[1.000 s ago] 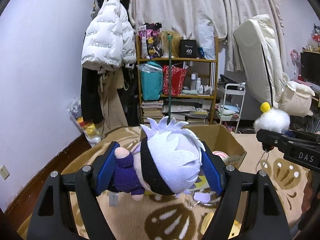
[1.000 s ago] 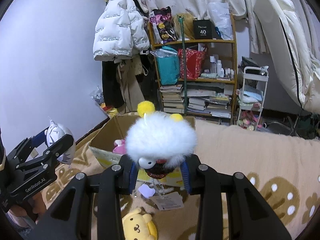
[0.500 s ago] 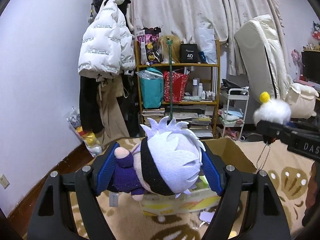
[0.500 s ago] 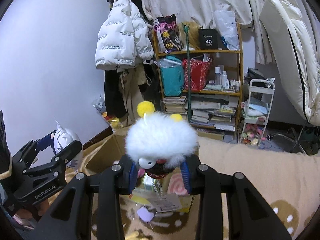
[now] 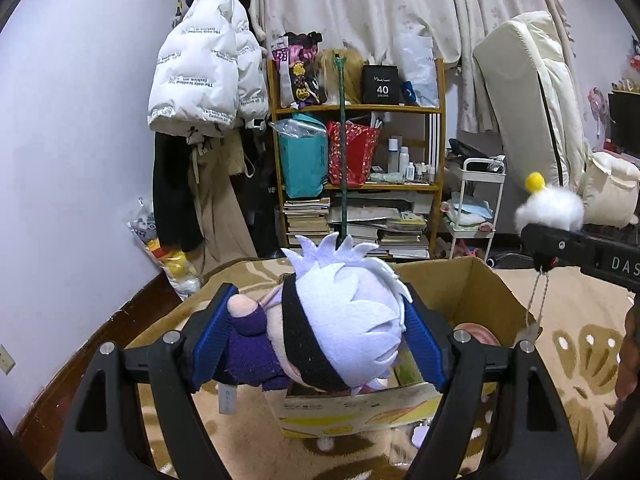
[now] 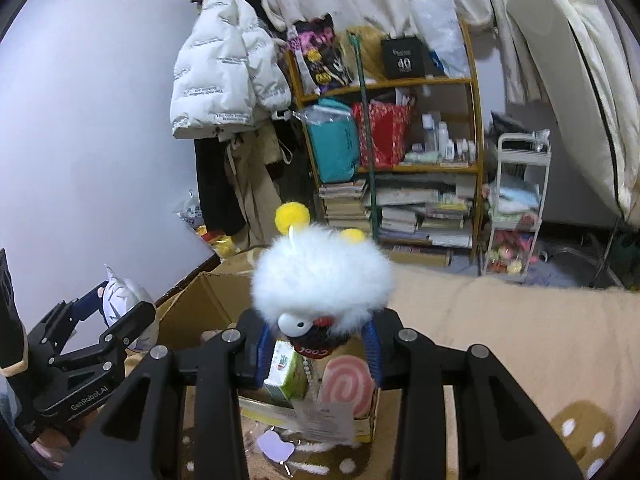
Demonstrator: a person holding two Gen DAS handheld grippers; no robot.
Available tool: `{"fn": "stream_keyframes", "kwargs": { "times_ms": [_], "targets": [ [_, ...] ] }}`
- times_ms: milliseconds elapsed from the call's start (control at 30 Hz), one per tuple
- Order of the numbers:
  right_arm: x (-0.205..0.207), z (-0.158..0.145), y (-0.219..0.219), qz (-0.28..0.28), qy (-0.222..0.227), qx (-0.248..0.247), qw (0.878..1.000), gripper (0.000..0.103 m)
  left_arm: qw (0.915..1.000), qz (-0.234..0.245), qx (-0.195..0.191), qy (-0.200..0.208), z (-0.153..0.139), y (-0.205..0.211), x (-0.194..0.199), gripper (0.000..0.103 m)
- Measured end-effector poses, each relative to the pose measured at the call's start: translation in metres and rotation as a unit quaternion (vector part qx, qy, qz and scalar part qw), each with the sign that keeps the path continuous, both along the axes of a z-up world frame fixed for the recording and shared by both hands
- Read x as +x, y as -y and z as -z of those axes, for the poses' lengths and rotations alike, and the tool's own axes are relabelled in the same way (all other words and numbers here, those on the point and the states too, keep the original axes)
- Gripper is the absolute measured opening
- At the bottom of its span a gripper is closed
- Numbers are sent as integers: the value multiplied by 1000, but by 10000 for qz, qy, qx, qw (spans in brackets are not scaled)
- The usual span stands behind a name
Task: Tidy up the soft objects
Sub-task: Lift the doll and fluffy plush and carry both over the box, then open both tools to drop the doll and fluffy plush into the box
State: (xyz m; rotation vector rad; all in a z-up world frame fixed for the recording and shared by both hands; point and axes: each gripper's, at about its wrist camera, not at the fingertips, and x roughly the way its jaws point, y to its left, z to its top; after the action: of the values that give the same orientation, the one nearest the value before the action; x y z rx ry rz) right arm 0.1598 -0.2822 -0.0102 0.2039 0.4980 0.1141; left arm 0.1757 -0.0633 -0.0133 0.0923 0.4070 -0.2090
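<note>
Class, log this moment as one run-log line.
left hand-held gripper: shut on white-haired plush doll | right hand-held gripper: shut on fluffy white plush | cardboard box: below

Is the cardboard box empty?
No. The cardboard box is open-topped, and a pink swirl cushion and a green carton sit inside.

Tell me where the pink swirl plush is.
Right wrist view: the pink swirl plush lies inside the cardboard box, beside a green carton, under the right gripper.

Wooden shelf standing against pale wall; curtain hanging behind; patterned rug covering floor.
</note>
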Motion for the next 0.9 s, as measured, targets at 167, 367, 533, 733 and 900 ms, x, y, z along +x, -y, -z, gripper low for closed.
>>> {"fn": "stream_keyframes", "kwargs": {
  "times_ms": [167,367,533,733,900],
  "targets": [
    [3,-1,11,19,78,416,9991,39,9991,47,-291,-306,7,-4,11,79],
    [9,-13,6,-77,281,330,9990,41,9991,-5,-232,-350,13,-5,15,84],
    [15,1,-4,-189,-15,115,9998,42,9994,-7,24,-348,18,4,14,87],
    [21,19,-5,-303,-444,95,9985,45,9989,-80,131,-454,22,6,14,99],
    [18,24,-4,-379,-574,32,9976,61,9979,-95,58,-636,25,3,16,99]
  ]
}}
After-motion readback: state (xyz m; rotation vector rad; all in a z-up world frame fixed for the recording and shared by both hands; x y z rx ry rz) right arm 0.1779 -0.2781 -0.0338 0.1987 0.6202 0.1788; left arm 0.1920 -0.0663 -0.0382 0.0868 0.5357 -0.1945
